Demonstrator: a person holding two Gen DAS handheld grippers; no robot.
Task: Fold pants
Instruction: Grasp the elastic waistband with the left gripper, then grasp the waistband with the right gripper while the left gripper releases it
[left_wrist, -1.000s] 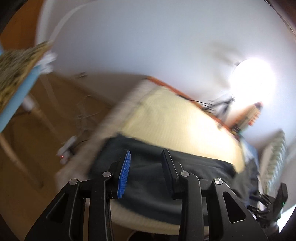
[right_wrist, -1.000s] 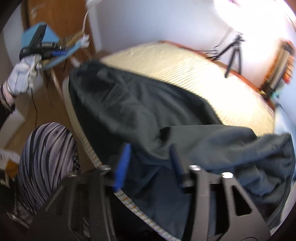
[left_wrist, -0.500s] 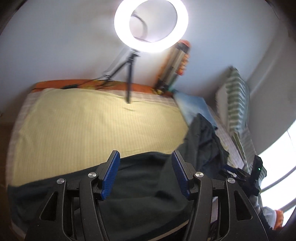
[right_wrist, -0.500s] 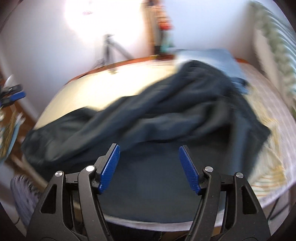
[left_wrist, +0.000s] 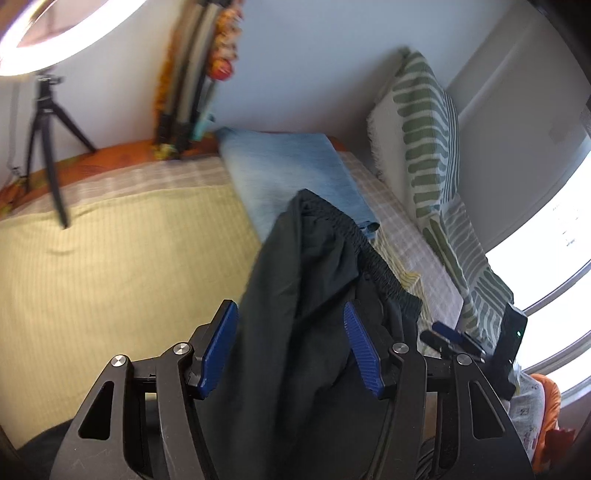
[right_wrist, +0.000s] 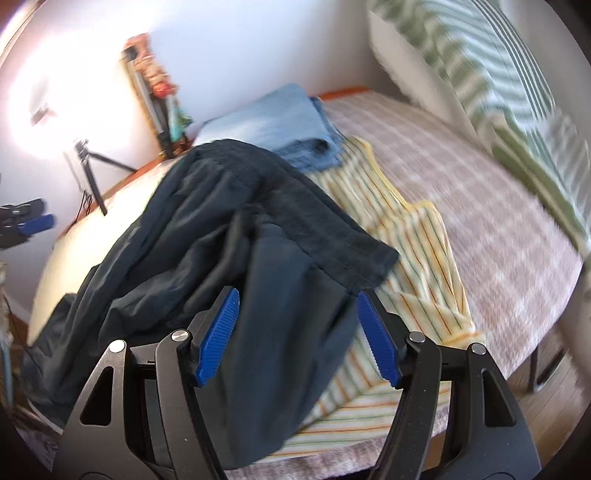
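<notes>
Dark navy pants (left_wrist: 306, 295) lie crumpled on the bed, their gathered elastic waistband (left_wrist: 369, 251) toward the pillows. In the right wrist view the pants (right_wrist: 207, 251) spread from the waistband (right_wrist: 332, 236) down to the bed's near edge. My left gripper (left_wrist: 291, 347) is open, its blue pads on either side of the pants' upper part, above the cloth. My right gripper (right_wrist: 297, 332) is open over the pants just below the waistband corner. Neither holds anything. The right gripper also shows in the left wrist view (left_wrist: 454, 336).
A yellow striped sheet (right_wrist: 413, 258) covers the bed under the pants. A folded light-blue garment (left_wrist: 291, 170) lies behind them. Green-striped pillows (left_wrist: 432, 133) lean on the right wall. A ring light on a tripod (left_wrist: 44, 122) stands at the far left of the bed.
Both grippers have swung right along the bed, from the leg end toward the waistband end. Both stay open and empty.
</notes>
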